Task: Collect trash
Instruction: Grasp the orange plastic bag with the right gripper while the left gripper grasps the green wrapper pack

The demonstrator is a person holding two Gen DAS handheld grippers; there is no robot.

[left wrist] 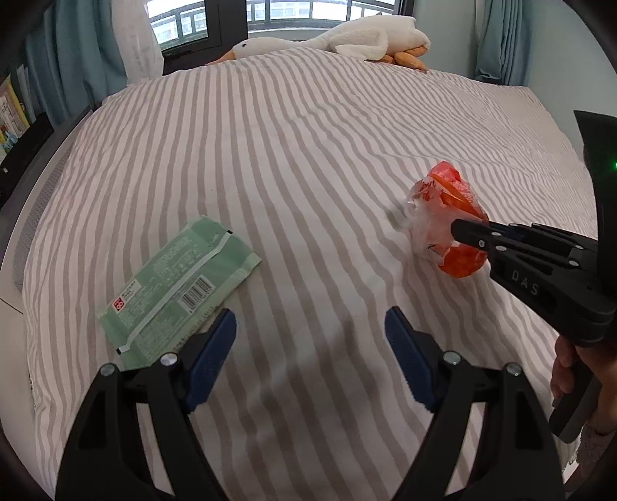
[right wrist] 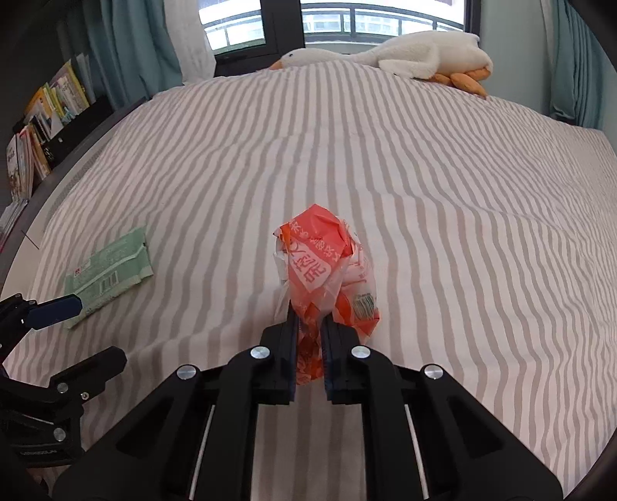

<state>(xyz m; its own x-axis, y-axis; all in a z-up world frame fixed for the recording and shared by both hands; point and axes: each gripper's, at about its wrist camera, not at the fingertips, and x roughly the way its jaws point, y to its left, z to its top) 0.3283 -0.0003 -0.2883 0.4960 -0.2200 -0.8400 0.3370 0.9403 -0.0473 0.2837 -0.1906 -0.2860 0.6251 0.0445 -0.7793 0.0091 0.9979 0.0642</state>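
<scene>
Bedspread with grey and white stripes covers the whole work area, lightly wrinkled. Plush goose lies along the far edge under the window, teal curtains on both sides, shelf of books off the left edge of the bed. Nothing blocks either piece of trash.

Orange wrapper, crumpled with clear plastic, sits mid-bed, its long axis running away from the right wrist camera, near end pinched. Right gripper is clamped tight on that near end.

Green packet lies flat, barcode side up, well apart from the orange wrapper to the left, long axis on a diagonal from near-left to far-right. Left gripper hovers just beside its near corner, jaws spread wide, nothing between them.
</scene>
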